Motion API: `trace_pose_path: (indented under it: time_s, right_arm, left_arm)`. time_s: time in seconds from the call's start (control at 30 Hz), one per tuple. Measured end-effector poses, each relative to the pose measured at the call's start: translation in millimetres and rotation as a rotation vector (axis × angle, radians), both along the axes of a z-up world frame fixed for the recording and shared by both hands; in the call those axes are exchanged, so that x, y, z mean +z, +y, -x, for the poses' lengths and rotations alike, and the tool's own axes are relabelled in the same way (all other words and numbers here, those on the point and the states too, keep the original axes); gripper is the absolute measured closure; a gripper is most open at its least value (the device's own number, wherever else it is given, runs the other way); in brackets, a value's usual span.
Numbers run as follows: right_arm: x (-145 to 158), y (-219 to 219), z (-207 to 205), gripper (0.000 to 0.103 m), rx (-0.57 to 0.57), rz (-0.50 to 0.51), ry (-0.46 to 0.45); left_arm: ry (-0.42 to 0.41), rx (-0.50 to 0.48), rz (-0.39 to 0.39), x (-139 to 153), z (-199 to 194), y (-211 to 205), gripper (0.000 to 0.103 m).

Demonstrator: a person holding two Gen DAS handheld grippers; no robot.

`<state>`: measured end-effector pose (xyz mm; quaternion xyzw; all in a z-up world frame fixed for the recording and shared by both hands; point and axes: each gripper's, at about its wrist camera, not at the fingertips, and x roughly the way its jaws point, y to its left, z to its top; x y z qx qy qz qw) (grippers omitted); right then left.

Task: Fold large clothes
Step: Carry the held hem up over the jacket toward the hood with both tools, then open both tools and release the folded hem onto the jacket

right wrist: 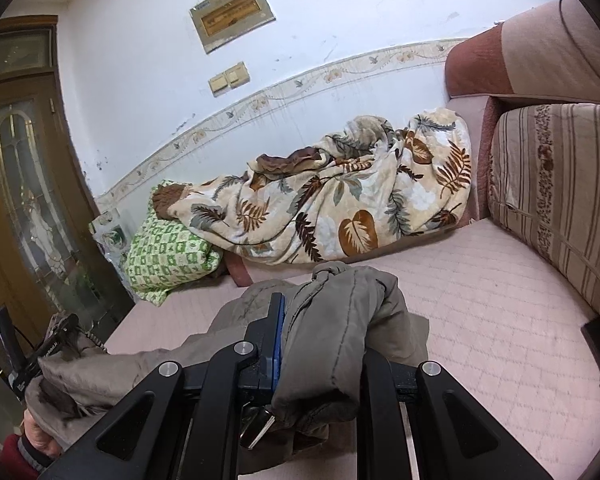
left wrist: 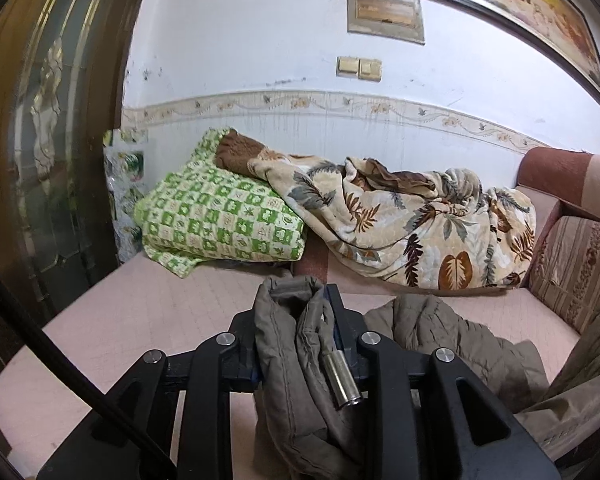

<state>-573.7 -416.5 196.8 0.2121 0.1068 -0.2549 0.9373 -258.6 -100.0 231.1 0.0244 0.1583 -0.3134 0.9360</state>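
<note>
A large olive-brown padded jacket (left wrist: 452, 332) is held up over a pink quilted sofa seat (left wrist: 148, 312). My left gripper (left wrist: 300, 312) is shut on a bunched fold of the jacket, with a metal toggle (left wrist: 340, 380) hanging beside it. My right gripper (right wrist: 320, 320) is shut on another bunched fold of the jacket (right wrist: 340, 328). The jacket drapes between the two grippers, and the left gripper shows at the lower left of the right wrist view (right wrist: 32, 356).
A leaf-print blanket (left wrist: 412, 220) and a green checked quilt (left wrist: 216, 216) lie at the far end of the sofa against the wall. A striped back cushion (right wrist: 560, 200) runs along the right. A wooden glass door (left wrist: 40, 160) stands at left.
</note>
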Motion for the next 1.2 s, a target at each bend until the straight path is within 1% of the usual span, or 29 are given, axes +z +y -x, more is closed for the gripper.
trace_pose_path:
  time_s: [0.1,0.17,0.2,0.23,0.3,0.37,0.4,0.43,0.53,0.63,0.7,0.73,0.77,0.8,0.87,0.9,0.97,1.03,1.2]
  right_arm:
    - [-2.9,-25.5,-21.1,0.088,-0.007,-0.034,0.004]
    - [-7.0,-43.3,-35.0,0.088,-0.016,-0.067,0.007]
    - [-9.6,-53.4,-42.3,0.088,-0.019,-0.087,0.008]
    - [-12.9,-62.8,-49.1,0.088,-0.026,-0.104,0.011]
    - [-19.7,-80.5,-61.2,0.088,-0.037,-0.137,0.021]
    - [-29.9,-101.2,-74.9,0.088,-0.052,-0.182,0.030]
    - [-36.2,-112.2,-81.6,0.088,-0.060,-0.204,0.038]
    - [-42.8,-123.2,-88.8,0.088,-0.071,-0.222,0.050]
    - [-59.6,-145.2,-102.4,0.088,-0.105,-0.253,0.085]
    - [-79.1,-166.2,-113.8,0.087,-0.137,-0.287,0.120]
    - [-92.7,-181.1,-120.0,0.087,-0.153,-0.318,0.143]
    - [-99.7,-188.0,-123.7,0.085,-0.150,-0.341,0.157]
    - [-103.4,-193.1,-126.4,0.080,-0.139,-0.359,0.164]
    - [-109.0,-199.5,-128.4,0.078,-0.120,-0.396,0.166]
    - [-114.0,-207.3,-124.6,0.071,-0.089,-0.461,0.128]
    - [-113.6,-210.7,-119.4,0.070,-0.066,-0.494,0.105]
    - [-108.7,-210.0,-110.0,0.064,-0.031,-0.516,0.080]
    - [-100.8,-204.1,-99.0,0.061,-0.004,-0.510,0.054]
    - [-83.4,-180.4,-86.1,0.058,0.035,-0.446,0.051]
  left_arm:
    - [0.045,-0.001,-0.004,0.7,-30.3,-26.7,0.076]
    - [0.050,0.013,-0.016,0.3,-46.9,-43.1,0.075]
    - [0.049,0.025,-0.029,-0.2,-58.1,-53.6,0.070]
    - [0.057,0.039,-0.046,-0.8,-69.2,-63.1,0.062]
    - [0.069,0.056,-0.054,-2.2,-86.9,-75.8,0.058]
    - [0.086,0.081,-0.079,-5.6,-104.7,-84.9,0.044]
    - [0.096,0.097,-0.089,-8.0,-114.2,-88.5,0.033]
    - [0.102,0.113,-0.090,-10.4,-123.3,-89.6,0.032]
    - [0.123,0.154,-0.105,-17.0,-144.6,-87.2,0.031]
    - [0.146,0.171,-0.112,-25.4,-155.0,-79.9,0.031]
    - [0.151,0.151,-0.111,-30.6,-152.9,-78.8,0.032]
    - [0.152,0.133,-0.120,-34.0,-148.8,-80.5,0.032]
    - [0.149,0.104,-0.136,-38.4,-141.9,-84.9,0.032]
    - [0.145,0.079,-0.150,-41.8,-135.9,-90.0,0.031]
    - [0.124,0.024,-0.183,-48.3,-118.9,-103.3,0.032]
    - [0.111,-0.001,-0.198,-50.9,-110.1,-110.1,0.031]
    - [0.086,-0.065,-0.235,-56.2,-90.8,-126.3,0.031]
    - [0.067,-0.130,-0.269,-61.3,-70.4,-142.9,0.031]
    - [0.054,-0.238,-0.329,-72.3,-34.3,-172.8,0.031]
